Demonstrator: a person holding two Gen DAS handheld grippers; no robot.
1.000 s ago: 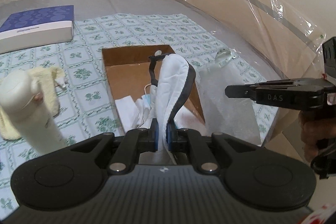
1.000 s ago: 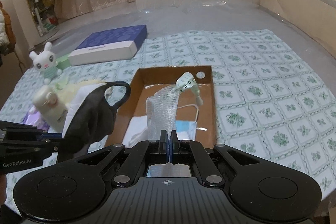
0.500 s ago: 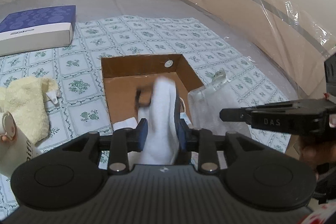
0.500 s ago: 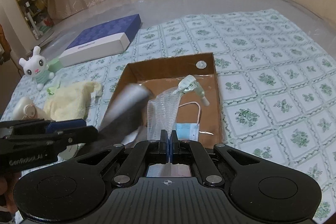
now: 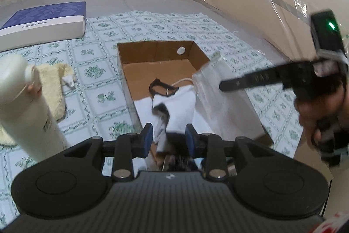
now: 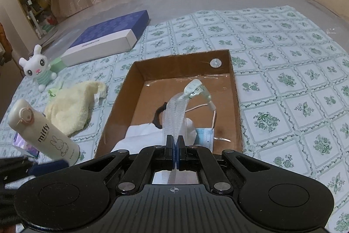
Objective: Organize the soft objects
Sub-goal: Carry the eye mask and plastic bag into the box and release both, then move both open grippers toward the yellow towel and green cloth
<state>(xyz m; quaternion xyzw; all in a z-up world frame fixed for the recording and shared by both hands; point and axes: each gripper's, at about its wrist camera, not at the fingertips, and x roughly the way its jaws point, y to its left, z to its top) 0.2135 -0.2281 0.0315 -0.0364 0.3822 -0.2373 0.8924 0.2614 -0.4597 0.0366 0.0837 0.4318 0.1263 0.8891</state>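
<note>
Bottle [image 6: 43, 131] at the far left leans on the patterned sheet [image 6: 283, 58], white with "miffy" printed on it, and a toy rabbit [image 6: 37, 68] sits beyond it. Just right of the bottle lies a crumpled yellow towel [image 6: 72, 106], and farther back a blue and white flat box [image 6: 106, 38] rests on the sheet. In the middle sits the open cardboard box [image 6: 185, 62]. On its floor lie white cloth [image 6: 139, 134], a blue face mask [image 6: 204, 134] with a pale ear loop, and the black and white face mask [image 5: 174, 99], its black strap curled toward the far side.

The left gripper [image 5: 167, 138] hovers over the near edge of the cardboard box with its jaws apart; they have just been opening, and the black and white face mask lies beyond them in the box, a fold of it showing between the pads without being pinched.

The right gripper [image 6: 175, 143], held in a hand [image 5: 316, 110] at the right, has its jaws pressed together on a clear mesh pouch [image 6: 175, 110], which stands up over the box with its printed top edge tipped away.
</note>
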